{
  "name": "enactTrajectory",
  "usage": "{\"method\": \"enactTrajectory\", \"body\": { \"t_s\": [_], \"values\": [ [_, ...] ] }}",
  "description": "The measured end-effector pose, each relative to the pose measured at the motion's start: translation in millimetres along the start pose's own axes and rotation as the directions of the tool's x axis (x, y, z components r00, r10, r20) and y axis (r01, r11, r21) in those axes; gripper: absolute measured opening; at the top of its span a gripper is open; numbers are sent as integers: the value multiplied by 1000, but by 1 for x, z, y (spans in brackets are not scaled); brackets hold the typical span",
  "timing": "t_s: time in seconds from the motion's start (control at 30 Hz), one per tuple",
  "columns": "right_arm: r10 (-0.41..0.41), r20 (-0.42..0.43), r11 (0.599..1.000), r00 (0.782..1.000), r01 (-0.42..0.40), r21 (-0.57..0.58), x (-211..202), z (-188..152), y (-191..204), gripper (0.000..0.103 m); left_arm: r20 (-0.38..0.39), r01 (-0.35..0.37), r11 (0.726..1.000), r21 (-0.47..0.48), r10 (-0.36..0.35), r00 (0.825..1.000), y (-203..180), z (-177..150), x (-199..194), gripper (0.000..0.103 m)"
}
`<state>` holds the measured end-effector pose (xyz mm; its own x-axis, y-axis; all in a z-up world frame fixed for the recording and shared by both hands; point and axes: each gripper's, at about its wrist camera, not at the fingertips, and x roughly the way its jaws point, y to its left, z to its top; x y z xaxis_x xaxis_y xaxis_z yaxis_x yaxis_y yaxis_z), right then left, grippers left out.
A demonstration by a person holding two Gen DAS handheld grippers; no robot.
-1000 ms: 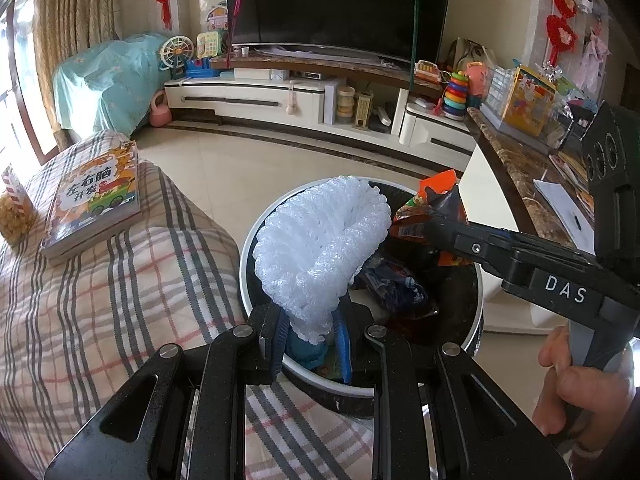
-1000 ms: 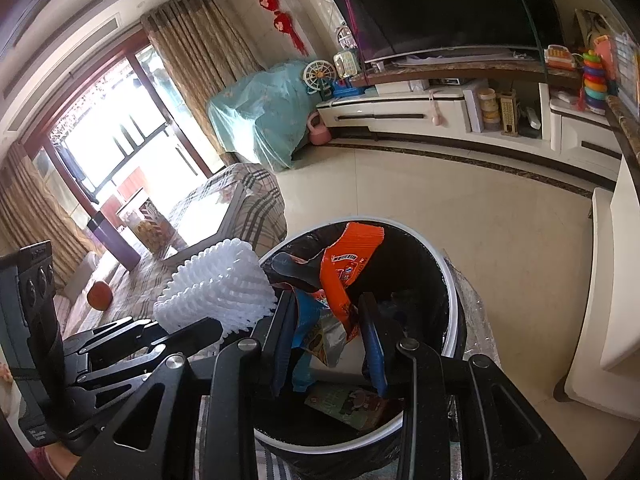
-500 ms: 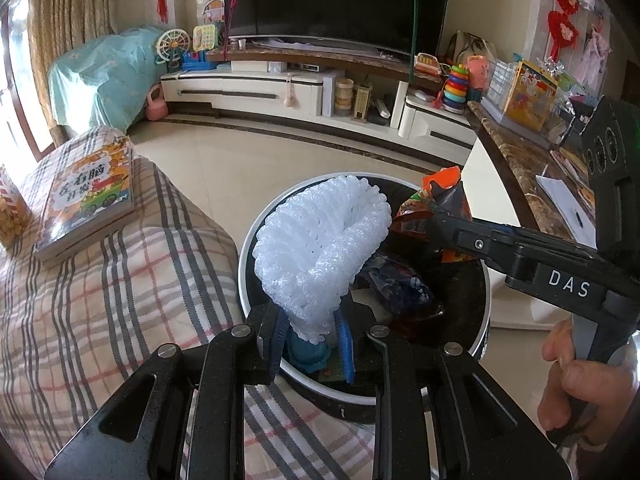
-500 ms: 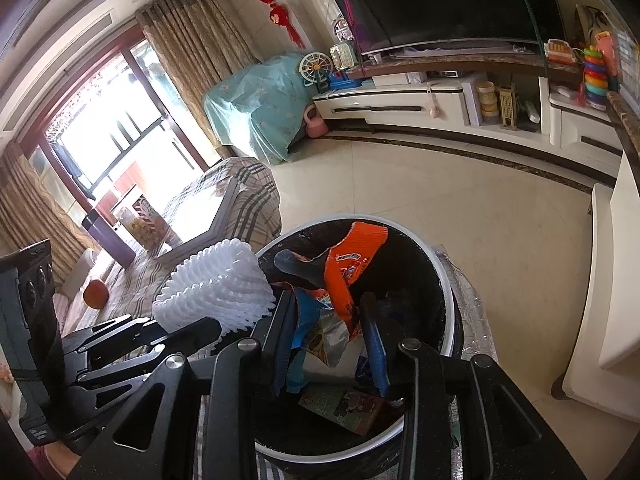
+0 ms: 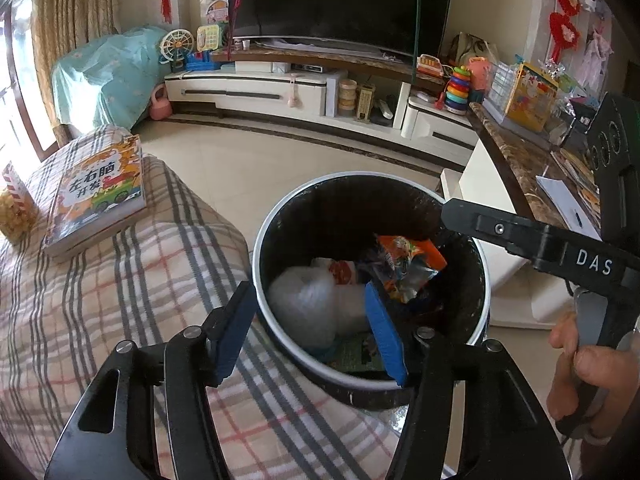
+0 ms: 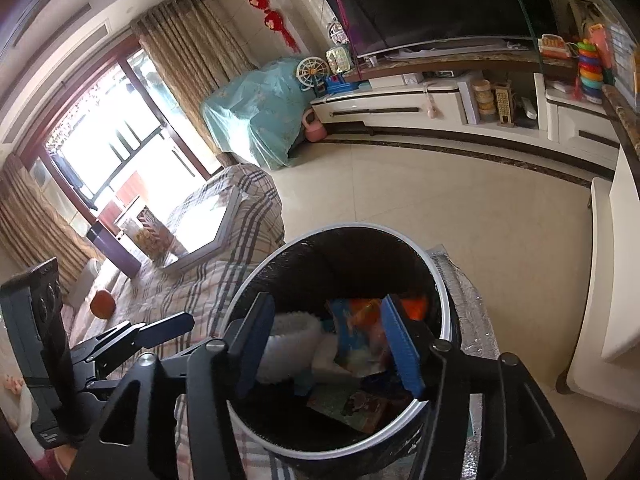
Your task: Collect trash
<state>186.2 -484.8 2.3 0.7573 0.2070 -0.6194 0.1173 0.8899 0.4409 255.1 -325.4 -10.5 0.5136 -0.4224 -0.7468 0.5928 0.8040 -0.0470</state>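
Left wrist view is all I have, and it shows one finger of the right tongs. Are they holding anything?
Observer: No. The right tongs are opening above the bin. A blue and orange wrapper shows in the gap between the pads, but it is not clamped.
Operator: Anything on the table besides the book and the snack box?
Observer: Yes, a round orange thing, maybe a fruit, lies on the checked cloth out of your frame.
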Motion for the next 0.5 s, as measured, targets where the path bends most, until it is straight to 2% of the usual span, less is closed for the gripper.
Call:
{"method": "enactTrajectory", "body": {
  "t_s": [0.1, 0.17, 0.23, 0.33, 0.4, 0.5],
  "values": [
    [-2, 20, 1000, 1000, 2, 2, -9, -4, 2, 69, 27, -11, 1000, -13, 12, 1000, 5, -11, -15, 60],
    [-2, 36, 1000, 999, 2, 13, -17, -8, 4, 72, 51, -17, 999, -32, 18, 999, 10, -20, -26, 71],
    [1, 51, 1000, 999, -3, 29, -27, -17, 7, 74, 90, -37, 998, -46, 41, 995, 14, -36, -42, 75],
    [2, 81, 999, 997, -5, 38, -42, -35, 16, 82, 126, -47, 995, -86, 58, 990, 21, -60, -62, 80],
    [-4, 106, 999, 994, 0, 39, -52, -50, 24, 93, 146, -33, 992, -123, 51, 988, 27, -73, -75, 84],
    [-4, 135, 999, 991, -3, 52, -65, -75, 35, 102, 182, -35, 988, -150, 63, 981, 31, -94, -95, 93]
  ]
}}
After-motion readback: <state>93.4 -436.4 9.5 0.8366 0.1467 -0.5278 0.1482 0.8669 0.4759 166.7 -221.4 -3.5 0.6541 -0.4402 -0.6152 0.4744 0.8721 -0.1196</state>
